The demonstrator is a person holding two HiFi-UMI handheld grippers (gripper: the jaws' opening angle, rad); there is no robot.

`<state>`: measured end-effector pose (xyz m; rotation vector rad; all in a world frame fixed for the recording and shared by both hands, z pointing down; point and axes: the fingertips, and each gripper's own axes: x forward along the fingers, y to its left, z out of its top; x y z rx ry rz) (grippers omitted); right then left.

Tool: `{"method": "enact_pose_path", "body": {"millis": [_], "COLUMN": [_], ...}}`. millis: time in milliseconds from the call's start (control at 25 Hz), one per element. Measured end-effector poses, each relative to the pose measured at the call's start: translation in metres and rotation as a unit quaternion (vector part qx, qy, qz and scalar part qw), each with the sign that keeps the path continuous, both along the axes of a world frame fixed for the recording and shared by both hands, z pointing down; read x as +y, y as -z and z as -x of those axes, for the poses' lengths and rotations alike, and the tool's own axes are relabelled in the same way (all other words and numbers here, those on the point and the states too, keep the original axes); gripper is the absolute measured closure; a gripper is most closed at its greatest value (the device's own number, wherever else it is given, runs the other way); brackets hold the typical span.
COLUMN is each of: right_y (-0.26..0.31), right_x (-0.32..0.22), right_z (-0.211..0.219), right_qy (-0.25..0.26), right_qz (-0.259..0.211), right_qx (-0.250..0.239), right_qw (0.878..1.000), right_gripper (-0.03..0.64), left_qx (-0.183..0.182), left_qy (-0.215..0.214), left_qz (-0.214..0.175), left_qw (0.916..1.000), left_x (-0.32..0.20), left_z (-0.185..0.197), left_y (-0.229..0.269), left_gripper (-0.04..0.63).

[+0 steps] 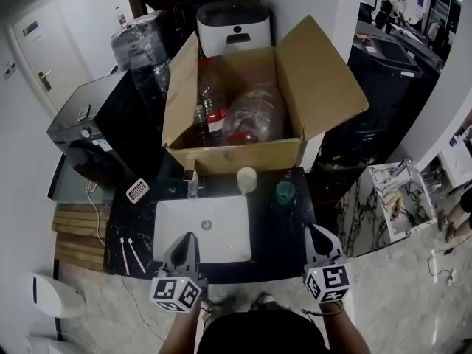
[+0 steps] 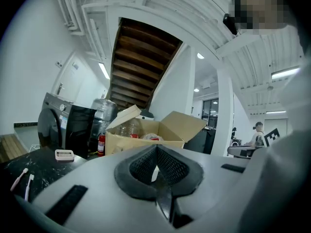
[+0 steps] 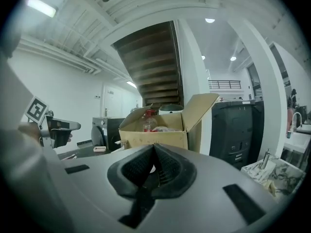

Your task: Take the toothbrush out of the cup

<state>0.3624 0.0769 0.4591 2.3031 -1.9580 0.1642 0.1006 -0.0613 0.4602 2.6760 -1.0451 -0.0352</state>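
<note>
A green cup (image 1: 285, 192) and a white cup (image 1: 246, 180) stand on the dark counter (image 1: 280, 249) behind the white sink (image 1: 221, 234). I see no toothbrush in either cup. Two toothbrushes (image 1: 130, 255) lie flat on the counter at the far left, and they also show in the left gripper view as toothbrushes (image 2: 22, 180). My left gripper (image 1: 189, 237) hovers over the sink's near edge with its jaws together and empty. My right gripper (image 1: 310, 230) is held near the counter's right front, also shut and empty, well short of the green cup.
An open cardboard box (image 1: 236, 153) with plastic bottles stands behind the counter. A small soap dish (image 1: 137, 190) sits at the back left by the faucet (image 1: 191, 181). A black appliance (image 1: 96, 135) is at the left, and a marbled bin (image 1: 394, 198) at the right.
</note>
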Motion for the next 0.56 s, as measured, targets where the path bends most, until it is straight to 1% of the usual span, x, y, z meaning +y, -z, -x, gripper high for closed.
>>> {"method": "enact_pose_path", "body": {"millis": [240,560], "right_y": [-0.005,-0.008], "right_x": [0.004,0.009], "right_z": [0.005,0.003], "right_qy": [0.01,0.007], "right_qz": [0.002,0.005], "right_qx": [-0.006,-0.009], "right_qw": [1.0,1.0], "right_gripper": [0.606,0.606], "left_qx": [-0.001,0.0], "left_qy": [-0.009,-0.014], "left_qz": [0.02,0.016], "left_qw": [0.9998,0.9998], "left_x": [0.015,0.023], "left_z": [-0.002,-0.004], "left_y": [-0.011,-0.013], "left_gripper": [0.571,0.571]}}
